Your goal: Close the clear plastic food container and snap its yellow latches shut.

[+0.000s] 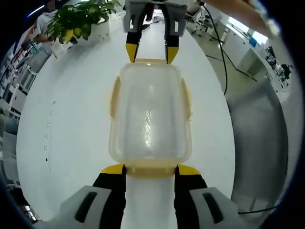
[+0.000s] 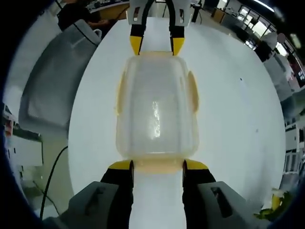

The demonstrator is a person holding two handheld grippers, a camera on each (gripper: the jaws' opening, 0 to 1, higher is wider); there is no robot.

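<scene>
Jaws of our left gripper (image 1: 150,170) stand spread at the near short end of the clear container (image 1: 150,117), yellow tips flanking its end latch (image 1: 150,170). Our right gripper (image 2: 157,165) stands spread at the opposite end in the same way. The container, lid on, lies flat on the white table (image 1: 71,124). Beyond the container's far left corner sits a leafy plant (image 1: 78,21).

no readable text, labels or numbers
</scene>
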